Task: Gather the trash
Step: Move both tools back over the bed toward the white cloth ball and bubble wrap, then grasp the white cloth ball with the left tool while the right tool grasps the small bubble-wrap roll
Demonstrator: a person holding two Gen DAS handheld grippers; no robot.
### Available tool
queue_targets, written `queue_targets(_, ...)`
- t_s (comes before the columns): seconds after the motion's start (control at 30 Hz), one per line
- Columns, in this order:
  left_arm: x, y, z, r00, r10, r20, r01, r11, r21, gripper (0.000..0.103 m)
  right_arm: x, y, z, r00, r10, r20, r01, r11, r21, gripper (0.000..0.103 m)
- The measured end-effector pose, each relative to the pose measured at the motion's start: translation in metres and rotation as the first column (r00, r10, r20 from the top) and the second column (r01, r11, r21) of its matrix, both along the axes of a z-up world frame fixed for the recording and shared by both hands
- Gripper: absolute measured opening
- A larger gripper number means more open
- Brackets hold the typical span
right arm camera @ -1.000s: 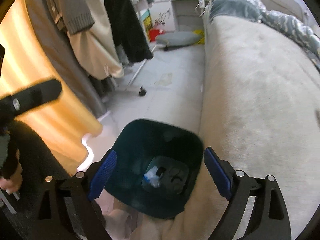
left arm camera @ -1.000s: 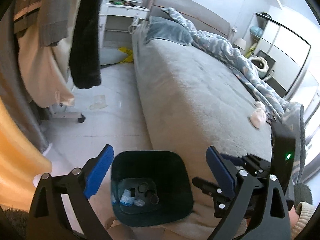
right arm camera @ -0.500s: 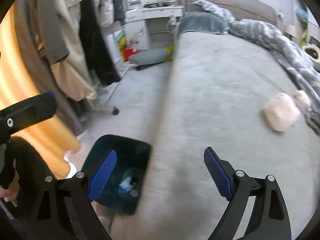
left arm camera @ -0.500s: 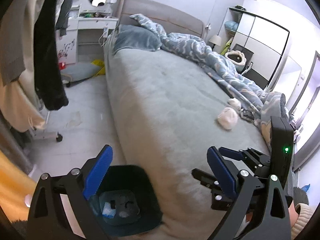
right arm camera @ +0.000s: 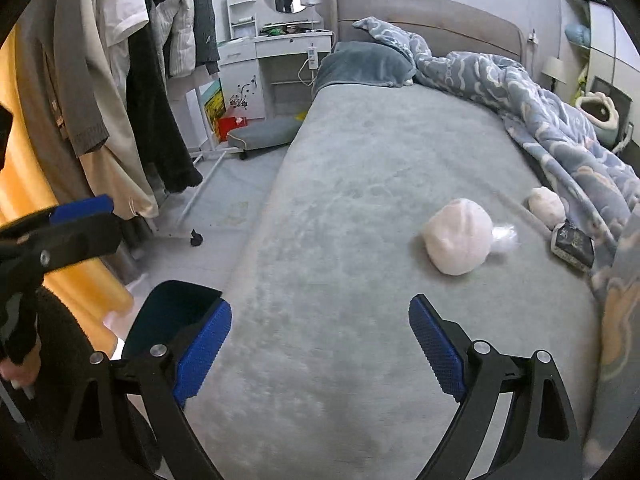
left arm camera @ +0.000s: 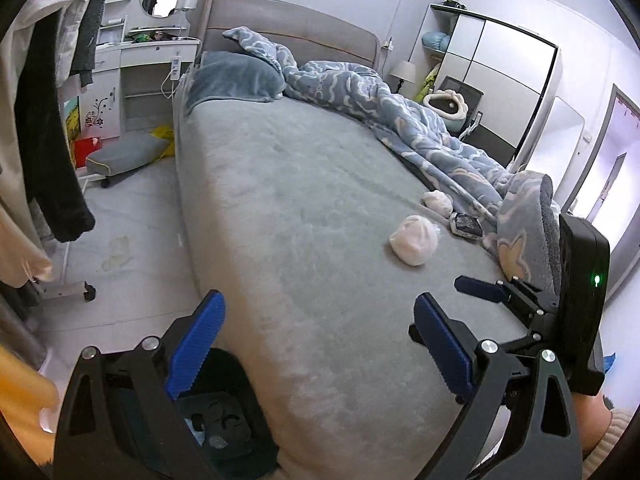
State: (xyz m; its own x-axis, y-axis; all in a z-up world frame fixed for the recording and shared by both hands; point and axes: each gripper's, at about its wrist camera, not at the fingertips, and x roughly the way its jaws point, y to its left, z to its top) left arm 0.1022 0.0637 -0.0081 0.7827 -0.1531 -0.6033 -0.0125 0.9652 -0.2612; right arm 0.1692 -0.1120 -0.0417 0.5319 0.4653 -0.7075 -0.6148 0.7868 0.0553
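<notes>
A white crumpled bundle (right arm camera: pixel 458 236) lies on the grey bed (right arm camera: pixel 360 184). Beyond it, by the blanket's edge, are a smaller white wad (right arm camera: pixel 546 206) and a dark packet (right arm camera: pixel 574 246). The left wrist view shows the bundle (left arm camera: pixel 414 240), wad (left arm camera: pixel 438 201) and packet (left arm camera: pixel 466 225) too. My right gripper (right arm camera: pixel 320 344) hovers open over the bed's near part, short of the bundle, nothing between its pads. My left gripper (left arm camera: pixel 318 340) is open and empty at the bed's left edge. The dark bin (left arm camera: pixel 224 420) with trash inside stands on the floor below it, also in the right wrist view (right arm camera: pixel 172 312).
A blue patterned blanket (right arm camera: pixel 560 120) is heaped along the bed's right side. Clothes hang on a wheeled rack (right arm camera: pixel 120 100) left of the bed, above pale floor (left arm camera: pixel 128 208). A low grey stool (left arm camera: pixel 124 154) and white dresser (right arm camera: pixel 276 64) stand at the back left.
Both views have swung from looking down into the bin to looking over the bed. The bin has slid to the lower left and the white bundles have come into view. Both grippers stay open.
</notes>
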Motion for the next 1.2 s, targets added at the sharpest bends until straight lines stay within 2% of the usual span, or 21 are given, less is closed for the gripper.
queue_targets(0.2, 0.030, -0.016, 0.002, 0.999, -0.012, -0.042, 0.012, 1.000, 0.007, 0.097, 0.021, -0.014, -0.003, 0.999, 0.034, 0.005, -0.034, 0.999, -0.037, 0.092)
queue_targets(0.6, 0.089, -0.047, -0.006, 0.990, -0.121, -0.067, 0.123, 0.992, 0.025, 0.097, 0.069, -0.057, -0.008, 0.999, -0.038, -0.001, 0.038, 0.999, 0.003, 0.092)
queue_targets(0.8, 0.123, -0.067, -0.014, 0.978, -0.191, -0.087, 0.194, 0.981, 0.026, 0.097, 0.086, -0.068, -0.016, 0.999, -0.047, 0.000, 0.047, 0.998, -0.033, 0.092)
queue_targets(1.07, 0.163, -0.088, -0.031, 0.957, -0.263, -0.119, 0.264, 0.964, -0.004, 0.097, 0.109, -0.087, -0.018, 0.998, -0.051, -0.025, 0.051, 0.999, 0.001, 0.093)
queue_targets(1.2, 0.184, -0.099, -0.043, 0.937, -0.319, -0.141, 0.318, 0.948, -0.029, 0.097, 0.116, -0.095, -0.024, 0.997, -0.046, -0.056, 0.047, 0.999, 0.020, 0.093)
